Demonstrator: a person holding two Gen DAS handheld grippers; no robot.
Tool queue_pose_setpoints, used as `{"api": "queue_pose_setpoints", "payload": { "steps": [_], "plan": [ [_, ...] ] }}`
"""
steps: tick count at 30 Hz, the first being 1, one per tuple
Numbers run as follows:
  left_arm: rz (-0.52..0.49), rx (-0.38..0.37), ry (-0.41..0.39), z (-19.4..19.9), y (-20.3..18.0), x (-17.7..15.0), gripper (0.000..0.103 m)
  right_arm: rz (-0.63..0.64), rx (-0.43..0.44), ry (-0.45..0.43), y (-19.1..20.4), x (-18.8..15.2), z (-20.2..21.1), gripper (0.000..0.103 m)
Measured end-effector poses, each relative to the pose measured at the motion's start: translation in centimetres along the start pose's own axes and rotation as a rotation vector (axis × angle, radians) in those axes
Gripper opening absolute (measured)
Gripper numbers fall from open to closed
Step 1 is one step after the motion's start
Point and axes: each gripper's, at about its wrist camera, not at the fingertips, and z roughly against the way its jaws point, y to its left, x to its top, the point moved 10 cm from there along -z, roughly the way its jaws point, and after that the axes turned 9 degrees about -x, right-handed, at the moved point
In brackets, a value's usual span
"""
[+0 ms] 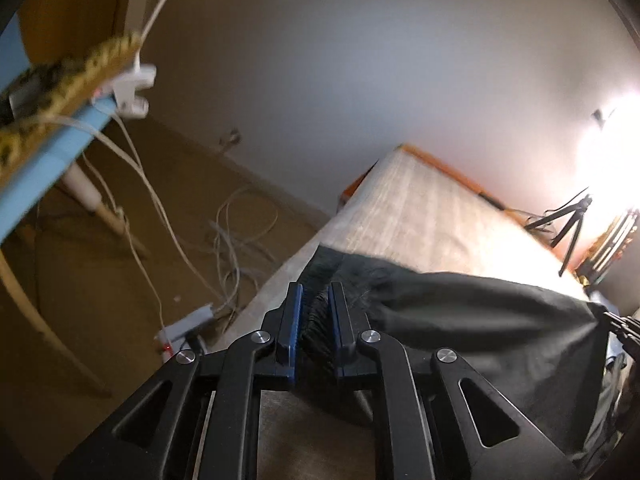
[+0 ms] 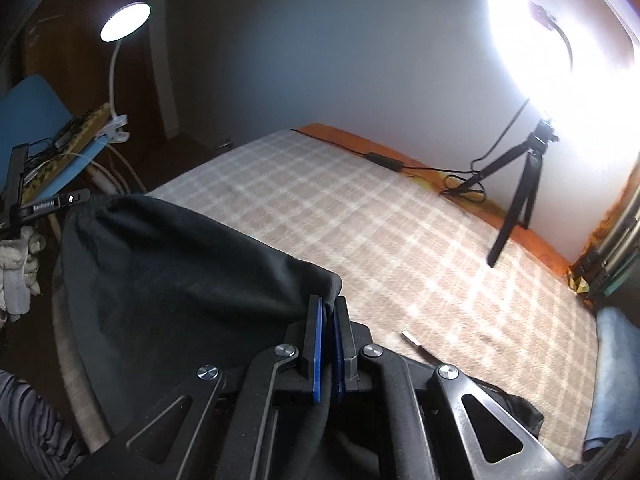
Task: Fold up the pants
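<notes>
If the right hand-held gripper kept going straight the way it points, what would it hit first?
Likely the checked blanket on the bed; the right hand-held gripper, shut on the black pants, points across and slightly down at it. Depth is uncertain.

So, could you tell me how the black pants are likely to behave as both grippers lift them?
The black pants likely hang floppy: the cloth sags between the left gripper and right gripper. Probably light, as a thin pinch holds them.

Pants (image 2: 180, 272) hang over the bed's (image 2: 360, 220) near left edge. A tripod (image 2: 516, 200) stands at its far right, a clip lamp (image 2: 120, 40) far left.
</notes>
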Motion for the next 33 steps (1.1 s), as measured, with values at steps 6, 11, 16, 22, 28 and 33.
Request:
{"api": "queue_pose_setpoints", "payload": {
  "steps": [6,11,16,22,28,33],
  "plan": [
    [0.041,0.052,0.069,-1.1,2.0,-1.7,0.037,0.001,0.048,0.145,0.4,-2.3,-3.6,0.014],
    [0.003,0.064,0.041,0.5,1.8,-0.2,0.043,-0.022,0.057,0.157,0.1,-3.6,-3.6,0.034],
    [-0.076,-0.003,0.049,-0.6,-1.2,1.3,0.044,-0.057,0.084,0.129,-0.4,-3.8,-1.5,0.035],
    [-0.25,0.074,0.168,-6.2,-3.0,0.4,0.044,-0.068,0.109,0.119,0.2,-4.8,0.3,0.035],
    [-0.293,0.109,0.152,-7.3,-2.6,-0.6,0.028,-0.051,0.111,0.119,0.6,-6.3,1.4,0.035],
    [-0.3,0.132,0.09,-5.8,-2.9,0.2,0.012,-0.085,0.105,0.119,-0.6,-7.2,1.7,0.035]
  ]
}}
